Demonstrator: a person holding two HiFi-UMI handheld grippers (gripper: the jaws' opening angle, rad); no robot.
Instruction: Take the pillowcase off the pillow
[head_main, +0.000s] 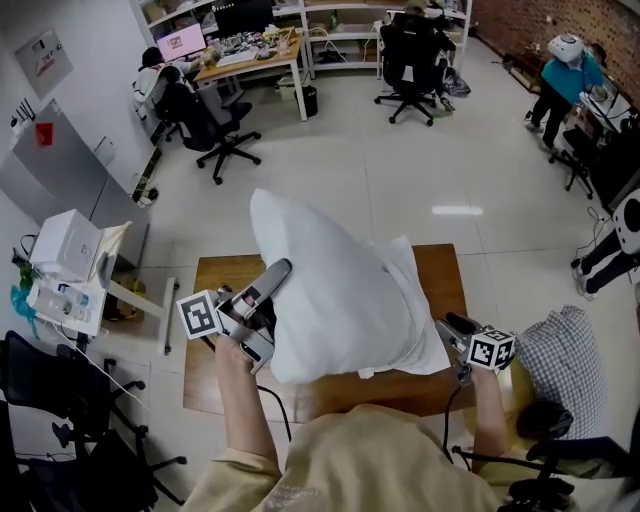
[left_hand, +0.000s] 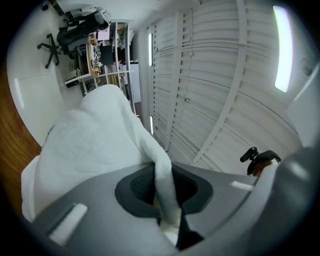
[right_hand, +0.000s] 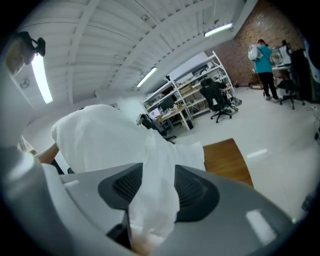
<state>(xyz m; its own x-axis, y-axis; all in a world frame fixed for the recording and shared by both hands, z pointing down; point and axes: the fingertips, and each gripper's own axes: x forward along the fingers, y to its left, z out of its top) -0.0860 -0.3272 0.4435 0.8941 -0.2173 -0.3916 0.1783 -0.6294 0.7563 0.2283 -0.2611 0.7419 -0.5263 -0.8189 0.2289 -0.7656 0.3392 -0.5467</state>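
The pillow (head_main: 320, 260) is soft white cloth, puffy and a bit fuzzy. The pillowcase (head_main: 420, 335) is thinner white cloth, matt and crinkly. The desk (head_main: 225, 275) under them is brown wood, smooth with a little shine. The floor (head_main: 400, 170) past the desk is pale and glossy. The left tool (left_hand: 162, 172) and right tool (right_hand: 156, 172) are matt grey plastic with dark bumpy pads (left_hand: 142, 186).

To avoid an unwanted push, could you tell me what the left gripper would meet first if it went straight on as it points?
The left gripper is shut on a fold of the pillowcase, so it would probably press straight into the pillow just beyond; depth there is hard to judge.
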